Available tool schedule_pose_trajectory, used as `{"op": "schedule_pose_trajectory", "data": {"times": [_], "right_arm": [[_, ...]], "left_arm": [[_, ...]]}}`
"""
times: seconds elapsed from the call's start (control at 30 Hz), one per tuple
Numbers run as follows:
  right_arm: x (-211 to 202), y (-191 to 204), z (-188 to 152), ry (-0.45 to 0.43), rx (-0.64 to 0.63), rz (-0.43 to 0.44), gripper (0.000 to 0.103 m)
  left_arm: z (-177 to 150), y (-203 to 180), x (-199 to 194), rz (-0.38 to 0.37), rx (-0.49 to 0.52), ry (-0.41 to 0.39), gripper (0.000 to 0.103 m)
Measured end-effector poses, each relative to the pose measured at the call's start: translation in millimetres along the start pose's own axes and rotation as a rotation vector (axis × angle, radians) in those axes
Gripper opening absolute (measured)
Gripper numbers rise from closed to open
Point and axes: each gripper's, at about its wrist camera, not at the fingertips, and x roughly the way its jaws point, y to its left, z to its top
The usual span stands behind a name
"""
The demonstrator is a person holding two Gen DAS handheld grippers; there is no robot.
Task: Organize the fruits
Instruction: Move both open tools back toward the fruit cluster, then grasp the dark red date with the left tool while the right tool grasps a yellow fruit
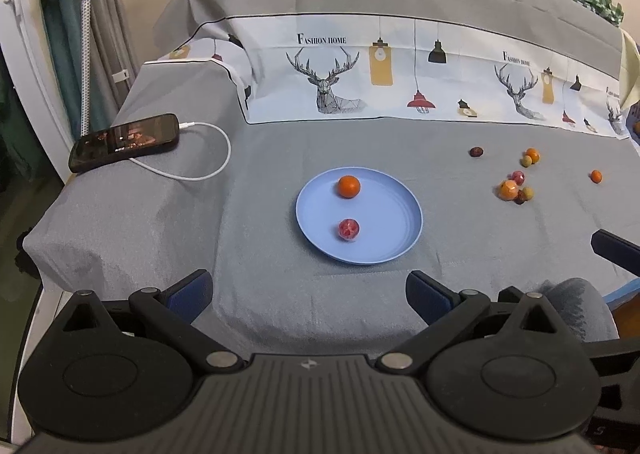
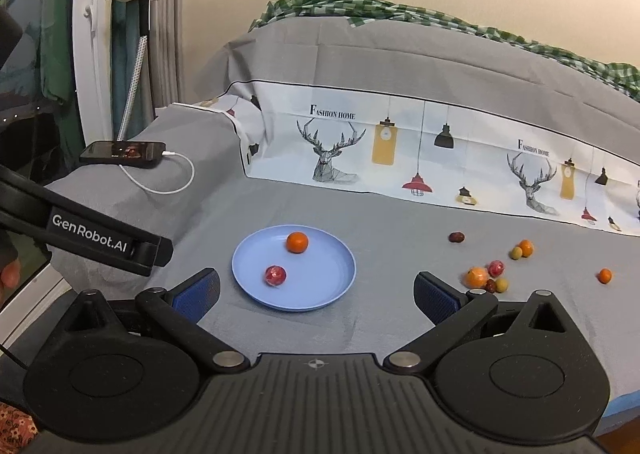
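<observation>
Nearest the lens, the left gripper (image 1: 308, 292) is seen with its blue-padded fingers (image 1: 192, 292) spread wide and nothing held between them. The right gripper (image 2: 316, 294) is likewise spread apart and empty, above the grey bedsheet (image 2: 400, 314).

A blue plate (image 1: 394, 209) is set on the sheet just beyond the fingertips, at 12 o'clock in both views. Two fruits are carried on it: an orange tangerine (image 1: 349, 186) toward the plate's 11 o'clock rim and a red fruit (image 1: 348, 229) toward its 7 o'clock side, the two well apart.

The remaining fruits are scattered on the sheet at 2 o'clock from the plate. A loose cluster (image 2: 486, 277) is formed by an orange fruit, a red one, a dark one and a pale green one, touching or just beside one another. Beyond it, a small orange and green pair (image 2: 522, 250) is seen, with a dark fruit (image 2: 456, 237) at its 9 o'clock and a lone small orange (image 2: 605, 276) at the cluster's 3 o'clock.

A phone (image 1: 124, 141) with a white cable (image 1: 216, 161) is placed at 10 o'clock, on a raised fold of the sheet.
</observation>
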Motion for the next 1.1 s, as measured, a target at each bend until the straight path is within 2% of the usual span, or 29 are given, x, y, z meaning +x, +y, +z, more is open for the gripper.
{"op": "schedule_pose_trajectory", "data": {"times": [0.13, 0.27, 0.5, 0.63, 0.87, 1.1], "right_arm": [[-1.7, 0.8, -0.7, -0.002, -0.01, 0.003, 0.102], [0.5, -2.9, -1.8, 0.006, 0.007, 0.007, 0.102], [11.3, -24.3, -1.2, 0.022, 0.095, 0.008, 0.102], [20.1, -48.8, -4.3, 0.025, 0.178, -0.008, 0.102], [51.8, -111.8, -16.9, 0.071, 0.293, -0.113, 0.102], [93.7, -190.8, -45.3, 0.14, 0.433, -0.277, 0.102]], "left_arm": [[2.3, 0.9, -1.3, 0.005, -0.005, -0.014, 0.103], [2.9, -3.3, 4.6, 0.014, 0.011, 0.006, 0.103], [6.0, -10.1, 16.7, 0.018, 0.027, 0.04, 0.103], [4.6, -21.5, 32.9, 0.031, 0.079, 0.09, 0.103], [19.2, -45.2, 71.8, 0.047, 0.103, 0.152, 0.103], [46.2, -91.1, 110.5, -0.052, 0.104, 0.193, 0.103]]}}
